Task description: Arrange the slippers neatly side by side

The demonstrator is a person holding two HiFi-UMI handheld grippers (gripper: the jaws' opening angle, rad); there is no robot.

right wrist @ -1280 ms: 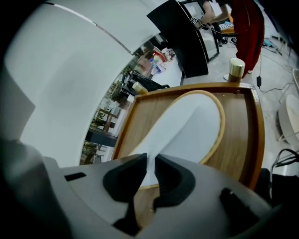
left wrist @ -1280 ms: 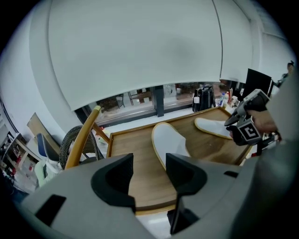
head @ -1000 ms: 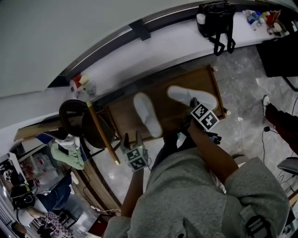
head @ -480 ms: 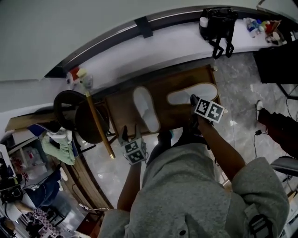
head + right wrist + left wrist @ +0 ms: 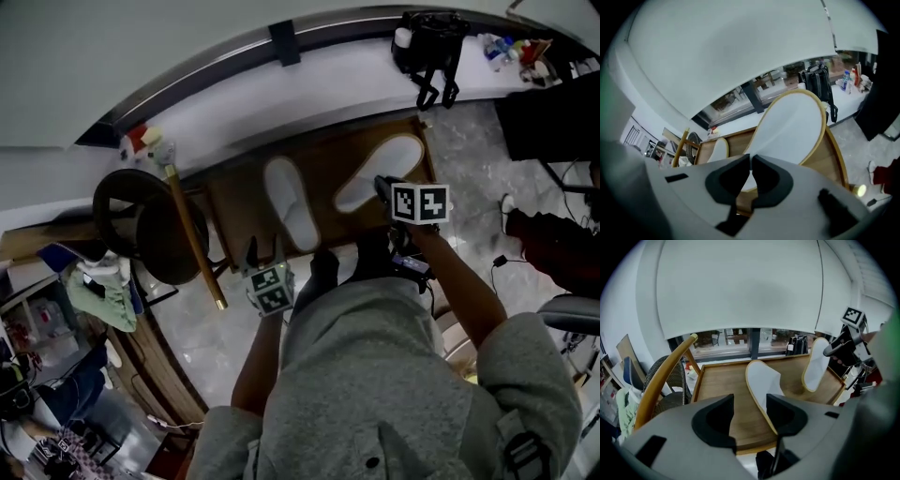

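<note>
The right tool [image 5: 751, 163] has its jaws closed onto the near edge of the right slipper [image 5: 792, 119], pinching the tan-rimmed sole between them. That slipper is tipped up steeply over the right half of the tabletop [image 5: 242, 202], its pale flat underside turned toward the tool and its far end reaching toward the far right corner. From the left gripper view its lower end sits down by the wood, though I cannot tell whether it touches.

The left tool [image 5: 750, 405] is empty, with its jaws spread apart. It hangs just off the near edge of the tabletop, in front of the left slipper [image 5: 291, 202]. That slipper lies flat near the middle of the tabletop, lengthwise from the near edge toward the far edge, apart from the right slipper.

The tabletop is brown wood with a raised rim. A dark wicker chair [image 5: 141, 225] stands beyond its left edge, and a black backpack [image 5: 427, 47] rests on the white ledge [image 5: 309, 89] past the far edge.
</note>
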